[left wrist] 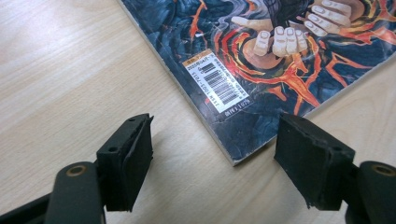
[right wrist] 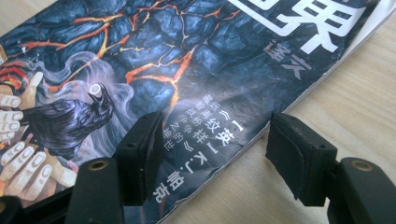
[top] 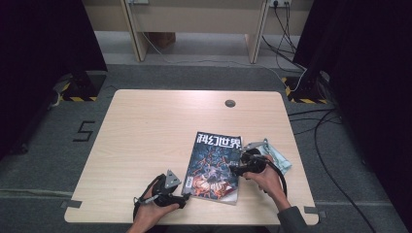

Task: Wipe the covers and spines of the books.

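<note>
lying between both grippers: magazine [top: 214, 165]

A magazine [top: 214, 165] with a dark, fiery cover lies flat on the light wooden counter [top: 145, 131], toward its near right corner. The left gripper [top: 180, 200] sits by the near edge, just beside the magazine's near left corner, jaws apart. The right gripper [top: 234, 169] reaches the magazine's right edge, one hand [top: 265, 178] behind it. A pale, greenish packet [top: 279, 158] lies beside that gripper, nearer the counter's right edge.
</note>
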The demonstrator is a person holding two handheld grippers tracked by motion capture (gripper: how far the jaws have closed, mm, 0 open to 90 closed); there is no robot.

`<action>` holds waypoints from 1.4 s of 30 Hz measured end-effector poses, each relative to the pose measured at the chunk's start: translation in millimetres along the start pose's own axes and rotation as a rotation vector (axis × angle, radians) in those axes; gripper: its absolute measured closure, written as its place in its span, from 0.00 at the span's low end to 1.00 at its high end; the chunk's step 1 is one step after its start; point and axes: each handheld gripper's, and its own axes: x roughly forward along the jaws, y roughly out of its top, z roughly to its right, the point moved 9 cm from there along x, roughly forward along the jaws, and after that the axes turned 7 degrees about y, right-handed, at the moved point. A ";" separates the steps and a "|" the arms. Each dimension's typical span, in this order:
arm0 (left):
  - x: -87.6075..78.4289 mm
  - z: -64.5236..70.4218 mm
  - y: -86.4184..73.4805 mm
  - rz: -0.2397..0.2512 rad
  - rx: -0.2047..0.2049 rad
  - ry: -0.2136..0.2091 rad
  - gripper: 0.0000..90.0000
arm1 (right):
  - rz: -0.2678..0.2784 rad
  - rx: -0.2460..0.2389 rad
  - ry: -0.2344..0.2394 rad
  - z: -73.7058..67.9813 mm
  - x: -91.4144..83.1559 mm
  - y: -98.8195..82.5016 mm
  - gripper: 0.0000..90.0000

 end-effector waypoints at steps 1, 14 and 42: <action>-0.1 -1.0 -0.2 0.000 -0.002 0.004 0.30 | 0.000 0.004 0.002 -0.6 0.4 -0.3 0.41; 0.0 -30.4 -2.2 -0.017 -0.025 0.071 0.30 | -0.027 -0.019 -0.008 -19.7 1.6 -6.9 0.36; -5.0 -17.8 1.0 0.004 -0.145 -0.023 0.31 | 0.089 -0.034 -0.071 1.4 -13.2 22.7 0.41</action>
